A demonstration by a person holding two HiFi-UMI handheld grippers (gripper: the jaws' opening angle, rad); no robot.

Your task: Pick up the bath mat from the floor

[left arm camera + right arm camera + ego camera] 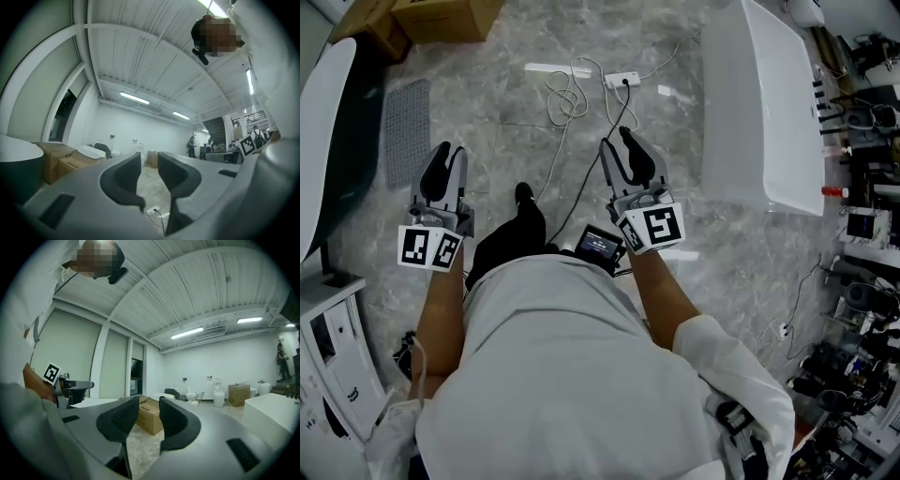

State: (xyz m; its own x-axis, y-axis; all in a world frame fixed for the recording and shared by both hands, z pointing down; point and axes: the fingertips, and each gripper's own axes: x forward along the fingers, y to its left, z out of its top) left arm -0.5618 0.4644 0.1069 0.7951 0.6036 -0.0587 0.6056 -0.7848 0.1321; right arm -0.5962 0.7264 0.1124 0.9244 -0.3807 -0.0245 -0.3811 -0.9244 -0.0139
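The bath mat (407, 132) is a grey, dotted rectangle lying flat on the marble floor at the upper left of the head view. My left gripper (443, 156) is held out level just to the right of it, well above the floor, jaws a little apart with nothing between them. My right gripper (622, 139) is held level further right, above the cables, also slightly apart and empty. In the left gripper view the left gripper (150, 164) points across the room. The right gripper (149, 408) faces a cardboard box (151, 420). Neither gripper view shows the mat.
A white bathtub (769, 103) stands at the upper right. A power strip (622, 80) with looped cables lies on the floor ahead. Cardboard boxes (441, 17) sit at the top left. A dark tub (328, 122) lines the left edge, and racks of equipment (862, 234) the right.
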